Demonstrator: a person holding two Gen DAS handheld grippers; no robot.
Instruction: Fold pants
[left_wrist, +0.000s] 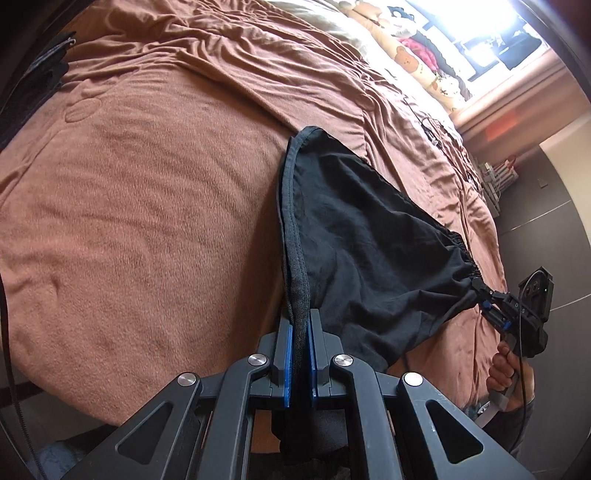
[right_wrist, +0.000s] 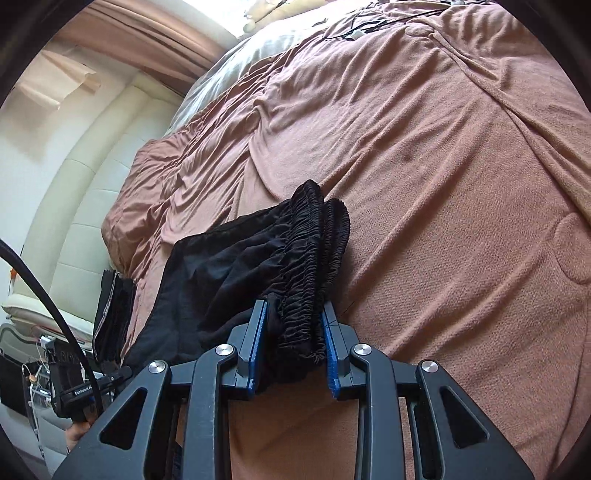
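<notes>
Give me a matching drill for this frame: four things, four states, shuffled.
Things:
1. left claw
2. right claw
3. brown fleece bed blanket
4. black fabric pants

States:
A. spread under everything
B. shut on a thin dark hem
C. hanging between both claws
D. shut on the bunched elastic waistband

Pairs: 1-B, 2-D, 3-A, 4-C

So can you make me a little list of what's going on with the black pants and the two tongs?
pants: black pants, held up over the bed, stretched between both tongs
left tongs: left tongs shut on a hemmed edge of the pants
right tongs: right tongs shut on the bunched elastic waistband
bed: brown blanket, wrinkled
also there: another dark folded cloth at the bed's edge
fold: not yet laid down
</notes>
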